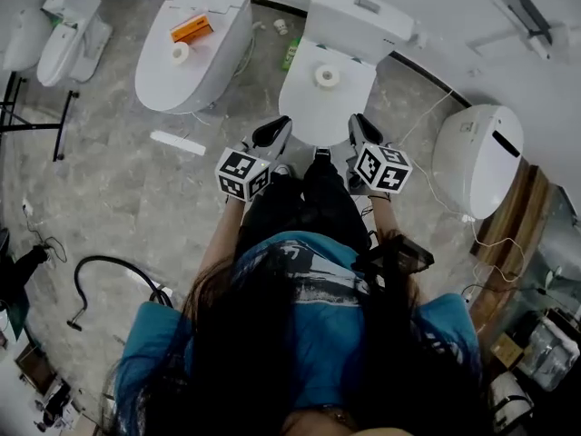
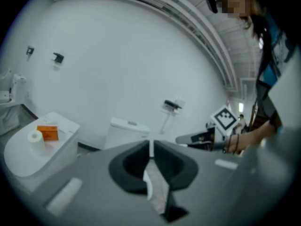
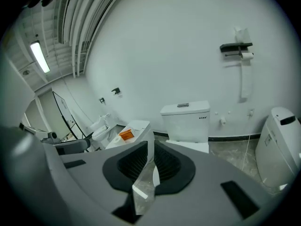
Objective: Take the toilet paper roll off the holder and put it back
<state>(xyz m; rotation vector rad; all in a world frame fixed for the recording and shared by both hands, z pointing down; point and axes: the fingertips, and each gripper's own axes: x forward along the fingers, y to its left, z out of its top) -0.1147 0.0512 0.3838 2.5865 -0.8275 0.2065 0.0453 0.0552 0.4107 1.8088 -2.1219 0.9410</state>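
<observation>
A black wall holder (image 3: 236, 47) hangs high on the white wall at the right, with a small white roll (image 3: 246, 55) at its right end. In the head view the holder (image 1: 531, 14) is at the top right, far from both grippers. A loose toilet paper roll (image 1: 327, 75) lies on the middle toilet's lid (image 1: 313, 107), just ahead of the grippers. My left gripper (image 1: 277, 133) and right gripper (image 1: 361, 127) are held side by side above that lid. Each has its jaws together with nothing between them, as both gripper views show (image 2: 151, 147) (image 3: 151, 147).
A second toilet (image 1: 195, 48) at the left carries an orange box (image 1: 192, 28) and another roll (image 1: 180, 53). A third toilet (image 1: 477, 157) stands at the right, with white cables on the floor. A black hose (image 1: 104, 275) lies on the floor at the left.
</observation>
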